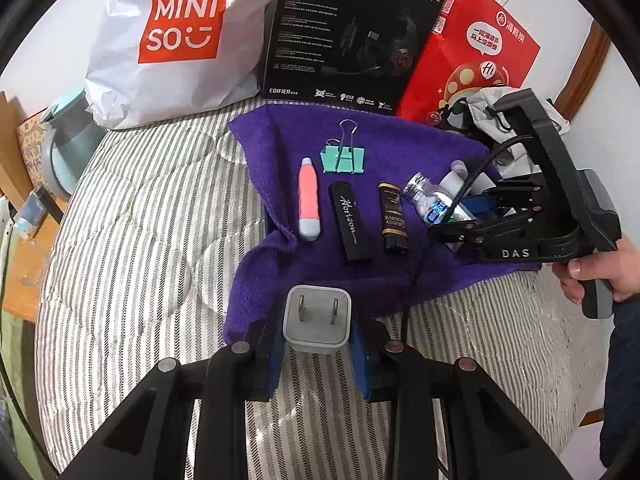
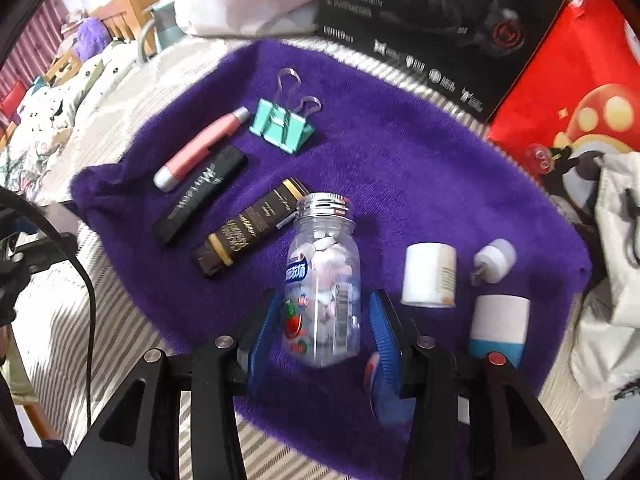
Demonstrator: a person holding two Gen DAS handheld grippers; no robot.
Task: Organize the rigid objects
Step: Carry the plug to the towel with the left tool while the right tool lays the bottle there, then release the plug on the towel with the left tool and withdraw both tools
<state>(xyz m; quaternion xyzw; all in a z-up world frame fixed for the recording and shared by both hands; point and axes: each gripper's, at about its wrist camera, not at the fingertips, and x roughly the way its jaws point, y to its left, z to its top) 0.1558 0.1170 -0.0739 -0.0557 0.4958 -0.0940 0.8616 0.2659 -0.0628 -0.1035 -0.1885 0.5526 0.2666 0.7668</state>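
Items laid out on towel [image 2: 400,152] over the bed [image 1: 140,220].

Right wrist view, mid-frame row running left to right: pen-shaped tube [image 2: 200,148], two flat bars [image 2: 200,196] [image 2: 248,232], bottle [image 2: 324,280]. Binder clip [image 2: 282,120] above the row. Two rolls [image 2: 429,276] [image 2: 498,324] lower right. Bags and box [image 1: 352,28] line the top edge.

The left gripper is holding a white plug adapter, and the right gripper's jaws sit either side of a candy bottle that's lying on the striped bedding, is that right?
Not quite. The candy bottle lies on the purple towel, not on the striped bedding, as the right wrist view shows. The rest holds: the left gripper holds the white plug adapter, and the right gripper has its jaws either side of the bottle.
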